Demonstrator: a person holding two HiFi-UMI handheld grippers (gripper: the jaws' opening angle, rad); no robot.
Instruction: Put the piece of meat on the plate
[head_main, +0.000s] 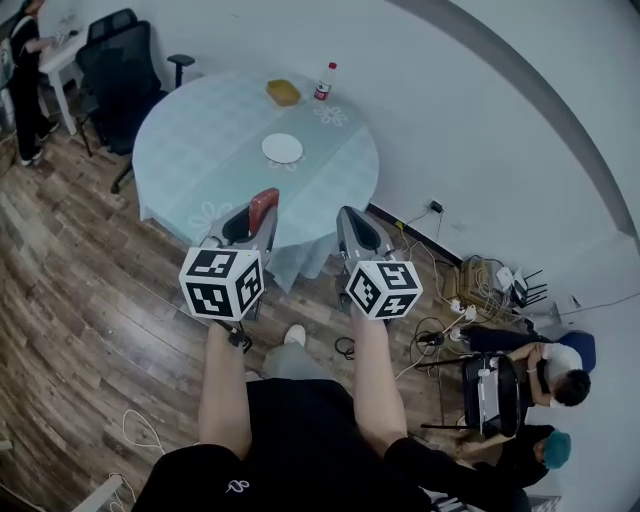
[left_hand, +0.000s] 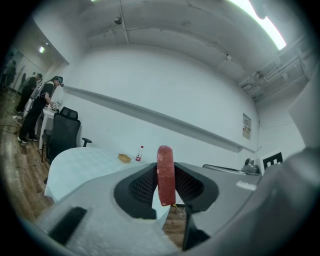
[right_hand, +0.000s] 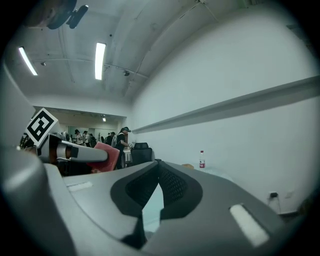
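In the left hand-held gripper: we see the piece of meat, a red slab standing upright, pinched between jaws that are partway spread, the pads pressing on its flat sides.
Right hand-held gripper: we find its jaws pressed together at the tips, holding nothing.
Plate: white, near the middle of the round counter.
Meat's place: we see it in the air by the counter's near edge, well apart from the plate.

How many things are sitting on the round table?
3: a white plate in the middle, a yellow tray at the far edge, and a bottle to its right. The near edge of the table is partly hidden.
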